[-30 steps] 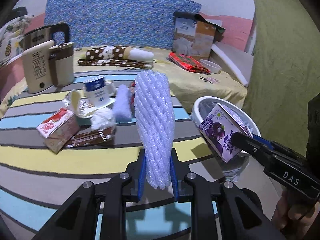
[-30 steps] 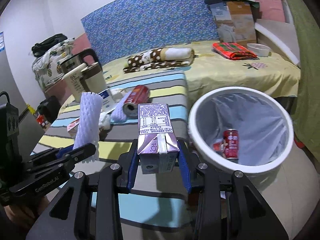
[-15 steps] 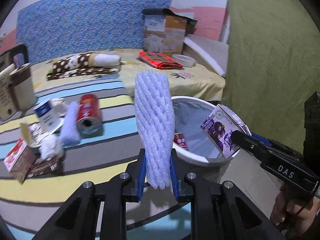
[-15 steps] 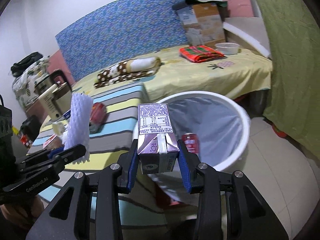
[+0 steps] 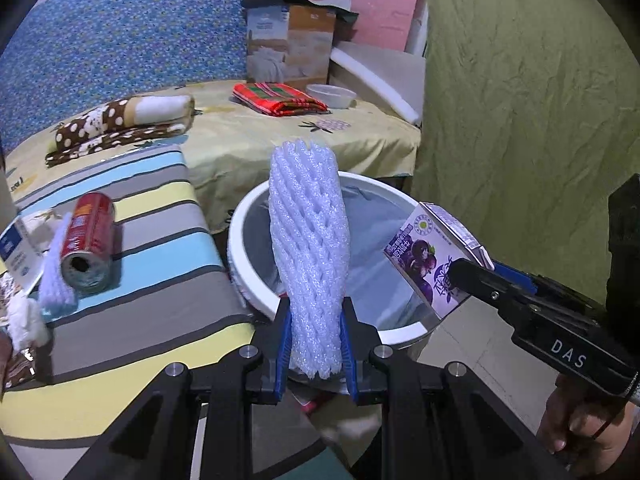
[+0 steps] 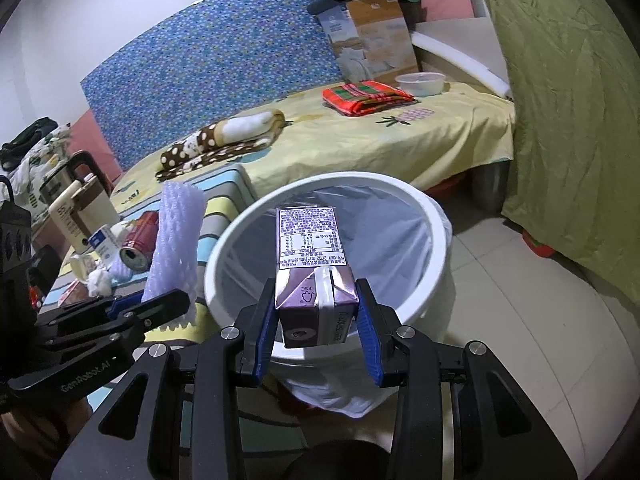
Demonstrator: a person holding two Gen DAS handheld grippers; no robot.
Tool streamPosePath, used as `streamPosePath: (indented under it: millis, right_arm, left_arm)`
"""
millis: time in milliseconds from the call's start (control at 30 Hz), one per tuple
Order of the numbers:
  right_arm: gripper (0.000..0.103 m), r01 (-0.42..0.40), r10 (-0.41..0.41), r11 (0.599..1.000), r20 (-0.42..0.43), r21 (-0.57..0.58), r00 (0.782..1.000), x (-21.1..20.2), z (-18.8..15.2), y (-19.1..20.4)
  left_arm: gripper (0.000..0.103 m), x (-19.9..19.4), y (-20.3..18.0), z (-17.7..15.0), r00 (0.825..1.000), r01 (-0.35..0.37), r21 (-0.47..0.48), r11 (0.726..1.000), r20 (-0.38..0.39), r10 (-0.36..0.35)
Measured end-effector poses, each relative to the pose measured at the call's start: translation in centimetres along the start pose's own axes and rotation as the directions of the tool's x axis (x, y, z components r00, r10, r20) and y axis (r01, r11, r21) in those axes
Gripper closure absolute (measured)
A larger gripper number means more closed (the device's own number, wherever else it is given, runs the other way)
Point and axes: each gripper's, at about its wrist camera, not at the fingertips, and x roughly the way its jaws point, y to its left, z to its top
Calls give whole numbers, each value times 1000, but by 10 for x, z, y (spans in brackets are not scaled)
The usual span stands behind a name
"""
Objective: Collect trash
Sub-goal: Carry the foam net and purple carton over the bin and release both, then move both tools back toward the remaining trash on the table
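Observation:
My left gripper (image 5: pixel 314 344) is shut on a white foam fruit net (image 5: pixel 308 256), held upright over the near rim of the white trash bin (image 5: pixel 236 240). My right gripper (image 6: pixel 316 328) is shut on a purple juice carton (image 6: pixel 314 264), held above the bin's (image 6: pixel 436 240) opening. The carton (image 5: pixel 432 256) and right gripper also show in the left wrist view over the bin's right side. The foam net (image 6: pixel 176 228) shows at the left of the right wrist view. The bin is lined with a clear bag.
A red can (image 5: pixel 86 240), a small blue-white box (image 5: pixel 16 248), foam and tissue scraps lie on the striped table (image 5: pixel 160 292) left of the bin. A kettle (image 6: pixel 76 204) stands further left. A yellow bed (image 6: pixel 400 136) is behind, a green curtain (image 5: pixel 520 120) at right.
Both grippers have swung right from the striped table to the bin. The foam net and the carton now hang over the bin's opening, still held.

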Motion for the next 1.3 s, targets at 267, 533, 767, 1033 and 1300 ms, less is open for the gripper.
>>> streamPosePath:
  millis: [267, 533, 767, 1033, 1300]
  right_arm:
    - [64, 25, -25, 1000, -28, 7, 999, 7, 2, -10]
    - [63, 38, -38, 999, -39, 9, 998, 9, 4, -11]
    - [61, 40, -39, 999, -12, 10, 999, 0, 6, -10]
    - [61, -8, 9, 1000, 24, -30, 1000, -11, 5, 5]
    - [62, -97, 99, 993, 24, -73, 995, -18, -2, 27]
  left_arm:
    - [80, 23, -4, 7, 1000, 12, 5, 1000, -24, -12]
    - [54, 25, -2, 12, 999, 34, -12, 999, -12, -34]
    - [54, 17, 5, 12, 999, 38, -43, 998, 1, -38]
    - [54, -10, 12, 0, 999, 22, -62, 998, 33, -20]
    - [54, -44, 30, -18, 997, -35, -105, 994, 58, 41]
